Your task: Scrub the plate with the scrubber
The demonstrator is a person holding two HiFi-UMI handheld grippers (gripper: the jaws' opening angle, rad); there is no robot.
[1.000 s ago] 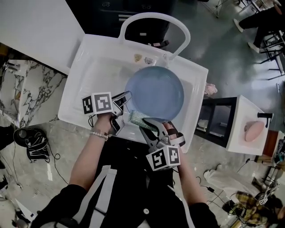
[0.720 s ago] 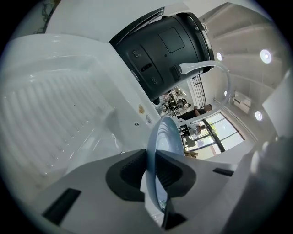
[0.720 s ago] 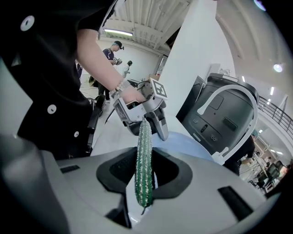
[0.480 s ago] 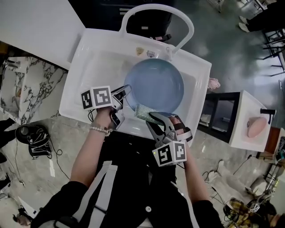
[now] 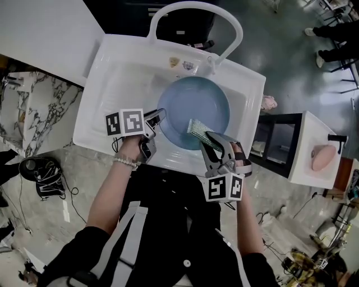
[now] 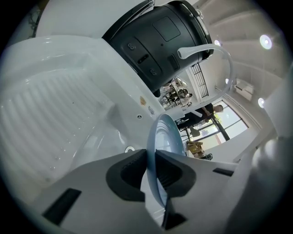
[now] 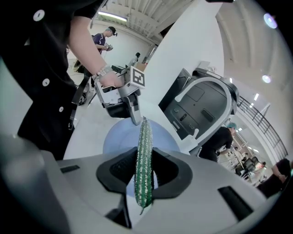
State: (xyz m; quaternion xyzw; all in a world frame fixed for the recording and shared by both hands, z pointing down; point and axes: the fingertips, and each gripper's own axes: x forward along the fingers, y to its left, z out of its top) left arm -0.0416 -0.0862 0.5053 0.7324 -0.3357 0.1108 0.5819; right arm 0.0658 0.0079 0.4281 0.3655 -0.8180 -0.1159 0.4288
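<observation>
Standing by the white sink [image 5: 106, 61], I see the ribbed drainboard [image 6: 50, 114] forming the sink's left part. At the sink's near-left edge the left gripper [image 5: 159, 119] reaches in from the person's side, its marker cube facing up. Its two dark pads are clenched on the left rim of the pale blue plate [image 5: 190, 101], one pad on each face of the rim. The plate sits over the middle of the sink's basin, its hollow face turned up, below the tall white arched faucet [image 5: 196, 8] that rises from the sink's far side. On the near-right part of the plate, still within the sink, lies the far end of the scrubber [image 5: 197, 129], a thin green pad with a silvery sparkle. The right gripper [image 5: 212, 138] comes in over the sink's near-right rim and has its jaws closed tight on that scrubber, gripping it edge-on so that it sticks out past the pads toward the plate.
</observation>
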